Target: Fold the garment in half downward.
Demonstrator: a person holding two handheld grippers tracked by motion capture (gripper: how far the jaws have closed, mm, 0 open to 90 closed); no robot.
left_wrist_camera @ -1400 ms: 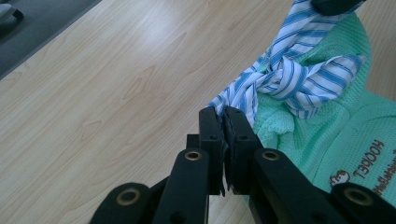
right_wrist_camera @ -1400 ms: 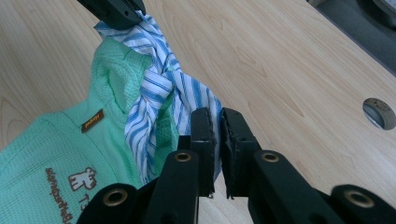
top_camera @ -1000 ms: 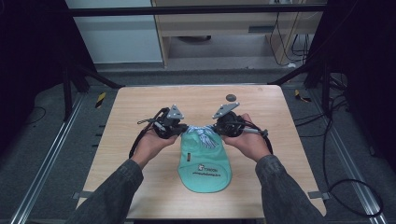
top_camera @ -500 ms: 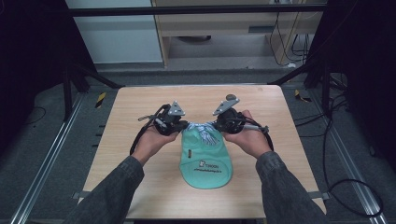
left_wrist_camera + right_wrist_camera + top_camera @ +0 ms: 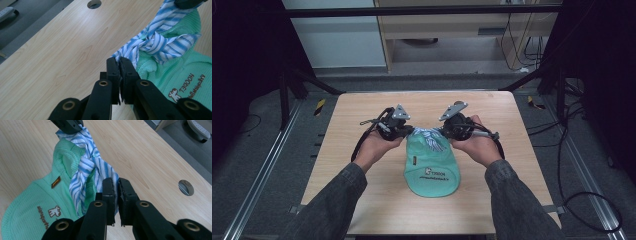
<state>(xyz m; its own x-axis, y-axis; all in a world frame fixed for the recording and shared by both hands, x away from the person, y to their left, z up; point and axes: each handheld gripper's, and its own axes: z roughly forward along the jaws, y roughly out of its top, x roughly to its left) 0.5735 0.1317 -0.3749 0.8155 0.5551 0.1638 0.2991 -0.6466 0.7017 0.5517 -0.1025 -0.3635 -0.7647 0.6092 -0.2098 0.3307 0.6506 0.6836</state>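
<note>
Pinching one end of the striped tie (image 5: 160,45) in each pair, my left tongs (image 5: 119,65) and right tongs (image 5: 114,187) are pressed together on the cloth, at centre frame in the high view. Pulling unevenly could, I judge, slip an end free or drag the green bib (image 5: 432,167) across the surface (image 5: 362,200). The bib's long axis runs top to bottom of that frame, rounded end toward the bottom.

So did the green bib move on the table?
Yes. The green bib slid away from the table's near edge, toward the far side.
</note>
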